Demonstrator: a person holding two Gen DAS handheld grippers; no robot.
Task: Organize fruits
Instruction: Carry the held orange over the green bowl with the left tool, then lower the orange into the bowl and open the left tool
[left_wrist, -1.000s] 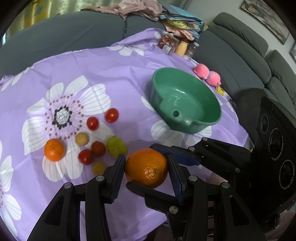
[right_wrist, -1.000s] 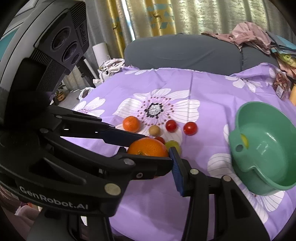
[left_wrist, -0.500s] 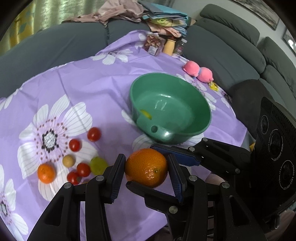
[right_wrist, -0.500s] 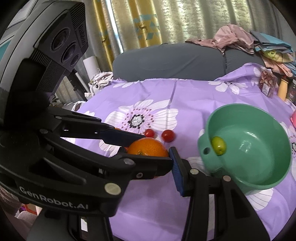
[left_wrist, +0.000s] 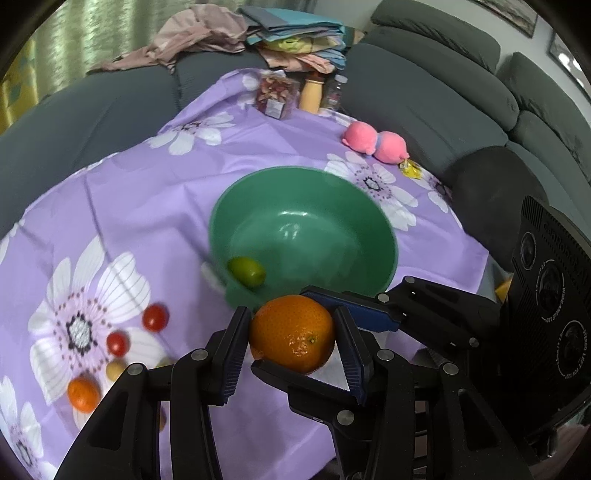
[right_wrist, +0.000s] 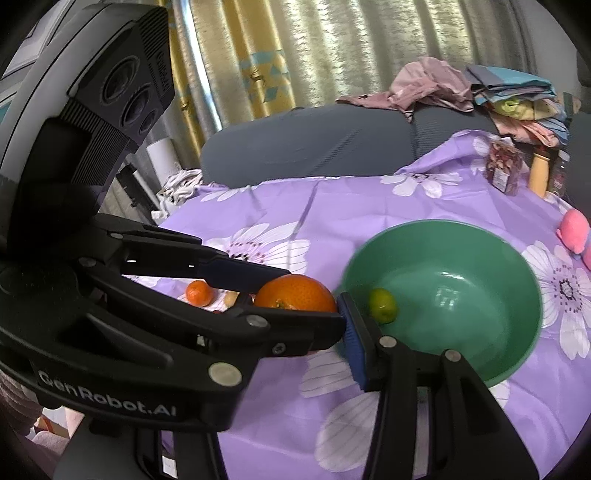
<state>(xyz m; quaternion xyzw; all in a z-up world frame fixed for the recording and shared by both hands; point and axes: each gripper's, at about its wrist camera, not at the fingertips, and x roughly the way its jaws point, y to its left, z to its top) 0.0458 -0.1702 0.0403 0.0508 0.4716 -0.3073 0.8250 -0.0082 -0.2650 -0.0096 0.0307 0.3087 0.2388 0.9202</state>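
Note:
My left gripper (left_wrist: 291, 338) is shut on a large orange (left_wrist: 291, 338) and holds it above the cloth, just in front of the near rim of the green bowl (left_wrist: 369, 206). A green fruit (left_wrist: 246, 272) lies inside the bowl at its near-left wall. My right gripper (left_wrist: 369, 314) is open and empty, close beside the left one; one blue pad (right_wrist: 354, 347) shows next to the orange (right_wrist: 295, 293). A small orange (left_wrist: 83, 393), cherry tomatoes (left_wrist: 155, 317) and a pale fruit (left_wrist: 115, 369) lie on the cloth at the left.
The purple flowered cloth (left_wrist: 147, 206) covers the table, ringed by a grey sofa (left_wrist: 424, 96). At the far edge stand a snack jar (left_wrist: 277, 96) and bottles (left_wrist: 312, 94). A pink plush toy (left_wrist: 373, 142) lies behind the bowl. Clothes (left_wrist: 221, 33) pile on the sofa back.
Both grippers have moved right and forward toward the bowl, carrying the large orange. The bowl now sits straight ahead and the loose fruits have slid to the lower left.

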